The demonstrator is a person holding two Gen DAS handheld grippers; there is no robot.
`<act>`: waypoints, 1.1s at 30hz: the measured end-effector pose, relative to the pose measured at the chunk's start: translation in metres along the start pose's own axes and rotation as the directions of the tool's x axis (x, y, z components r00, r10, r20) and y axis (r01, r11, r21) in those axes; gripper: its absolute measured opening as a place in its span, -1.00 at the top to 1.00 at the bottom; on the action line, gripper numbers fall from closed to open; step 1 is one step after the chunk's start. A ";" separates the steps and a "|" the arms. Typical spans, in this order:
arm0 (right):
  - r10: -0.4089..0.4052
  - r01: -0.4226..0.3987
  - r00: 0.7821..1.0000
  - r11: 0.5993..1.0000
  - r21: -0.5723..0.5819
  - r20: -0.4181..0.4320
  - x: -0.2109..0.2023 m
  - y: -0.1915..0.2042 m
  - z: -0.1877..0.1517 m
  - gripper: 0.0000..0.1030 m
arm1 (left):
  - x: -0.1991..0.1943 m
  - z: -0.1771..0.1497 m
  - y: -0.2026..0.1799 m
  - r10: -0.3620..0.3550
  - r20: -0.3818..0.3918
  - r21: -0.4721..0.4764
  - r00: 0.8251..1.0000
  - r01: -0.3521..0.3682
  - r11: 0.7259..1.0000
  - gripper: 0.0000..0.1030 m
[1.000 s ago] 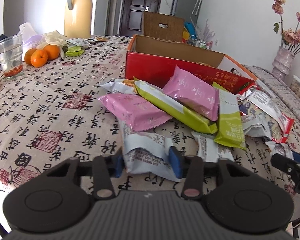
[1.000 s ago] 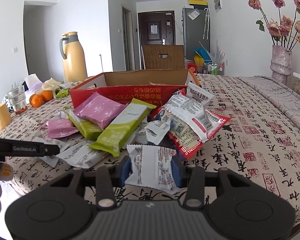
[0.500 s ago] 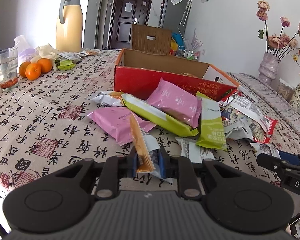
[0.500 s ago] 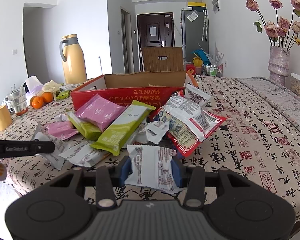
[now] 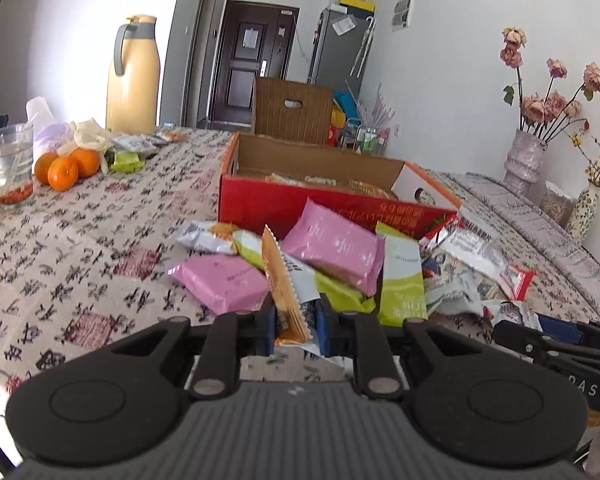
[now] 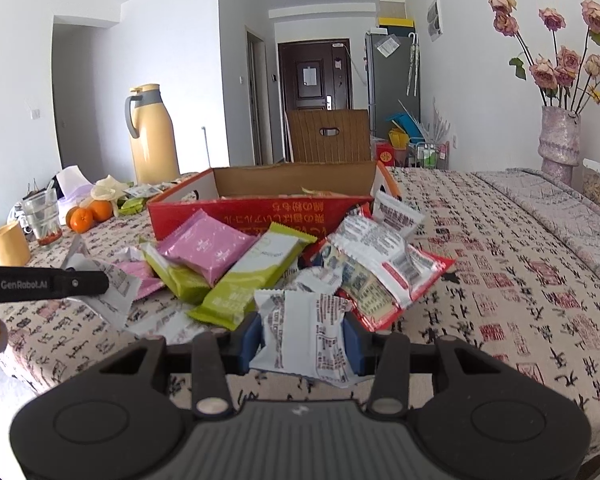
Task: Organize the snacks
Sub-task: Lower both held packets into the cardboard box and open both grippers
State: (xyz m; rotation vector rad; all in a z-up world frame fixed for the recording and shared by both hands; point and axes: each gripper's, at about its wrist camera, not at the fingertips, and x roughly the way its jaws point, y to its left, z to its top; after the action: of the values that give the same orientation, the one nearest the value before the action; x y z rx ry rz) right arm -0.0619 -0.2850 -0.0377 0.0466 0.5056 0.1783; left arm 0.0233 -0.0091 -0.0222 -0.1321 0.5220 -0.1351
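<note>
My left gripper has just closed on a snack packet, a pale one with an orange serrated edge; a second ago that packet lay flat and wide between spread jaws, and now it is squeezed narrow, stands on edge between the blue pads, and sits raised off the patterned tablecloth with the view lifted a little too. So the pick on this side is made, and I judge the next step to be carrying it forward into the red cardboard box, which stands open just behind the heap and already shows a few packets inside. My right gripper has not changed: it is clamped on a white packet with grey print, held flat across the jaws, low over the near edge of the table. The rest of the loose snacks are piled against the box's front wall, among them two pink packets, green bars and the white-and-red wrappers on the right. With both hands loaded, I reckon the risk is the thin left packet slipping or twisting in the pinch as I swing it over the heap.
</note>
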 end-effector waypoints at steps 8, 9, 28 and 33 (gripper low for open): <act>0.003 -0.003 0.998 1.000 -0.014 0.057 0.014 0.000 0.024 0.17 | 0.007 0.026 -0.007 -0.011 0.058 0.007 0.998 0.011 1.000 0.63; 0.002 -0.001 0.998 1.000 -0.016 0.065 0.017 0.000 0.028 0.17 | 0.009 0.030 -0.008 -0.011 0.067 0.008 0.998 0.010 1.000 0.63; -0.048 0.057 0.986 0.997 -0.052 0.160 0.108 -0.003 0.127 0.17 | 0.072 0.117 -0.027 -0.032 0.169 0.057 0.985 0.023 0.998 0.63; -0.059 0.063 0.992 0.997 -0.040 0.107 0.146 -0.008 0.146 0.17 | 0.097 0.135 -0.028 -0.026 0.171 0.063 0.985 0.016 0.998 0.63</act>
State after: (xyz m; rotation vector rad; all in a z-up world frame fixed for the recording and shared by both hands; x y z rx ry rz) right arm 0.1355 -0.2668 0.0192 -0.0017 0.3965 0.1260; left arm 0.1721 -0.0401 0.0504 -0.0882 0.3444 -0.1588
